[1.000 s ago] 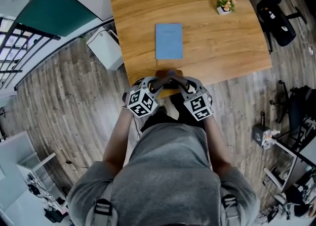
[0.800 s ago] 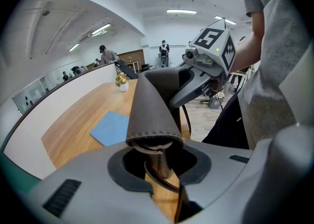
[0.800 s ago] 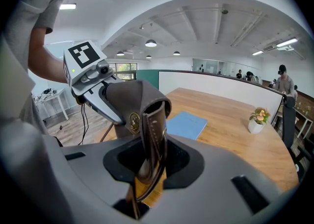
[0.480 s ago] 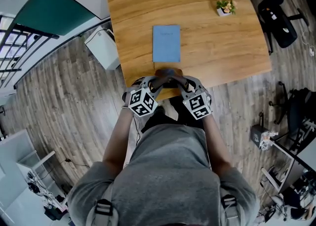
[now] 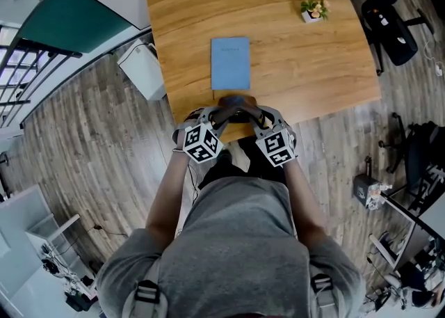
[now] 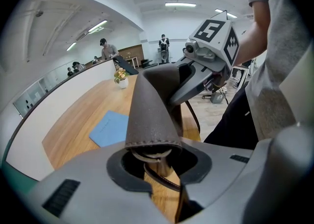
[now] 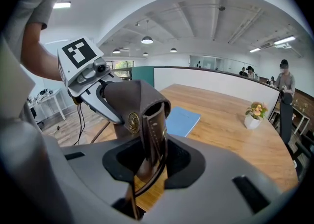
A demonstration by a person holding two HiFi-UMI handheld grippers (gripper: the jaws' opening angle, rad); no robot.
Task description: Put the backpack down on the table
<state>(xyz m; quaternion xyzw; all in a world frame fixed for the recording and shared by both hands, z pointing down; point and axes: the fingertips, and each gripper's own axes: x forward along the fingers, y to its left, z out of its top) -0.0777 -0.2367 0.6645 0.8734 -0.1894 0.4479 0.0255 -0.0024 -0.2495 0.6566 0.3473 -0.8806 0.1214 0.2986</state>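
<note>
Brown leather backpack [image 5: 235, 105] is held at the near edge of the table [image 5: 299, 73], just this side of a blue notebook [image 5: 229, 63]; left gripper [image 6: 159, 161] jaws are seen opening, leather top and strap between them; right gripper [image 7: 149, 161] is clamped on the strap.

1. In the head view the backpack [image 5: 235, 104] shows only as a dark sliver. The left gripper [image 5: 218, 116] and the right gripper [image 5: 254, 116] cover the rest.
2. Both grippers' jaws are opening with the leather strap [image 6: 152, 120] between them, and it hides their tips.
3. The picture's top edge cuts off the counter [image 5: 292, 66].
4. Print on the blue booklet [image 5: 230, 63] is too small to read.
5. The distant people [image 6: 105, 47] are too small to make out.
</note>
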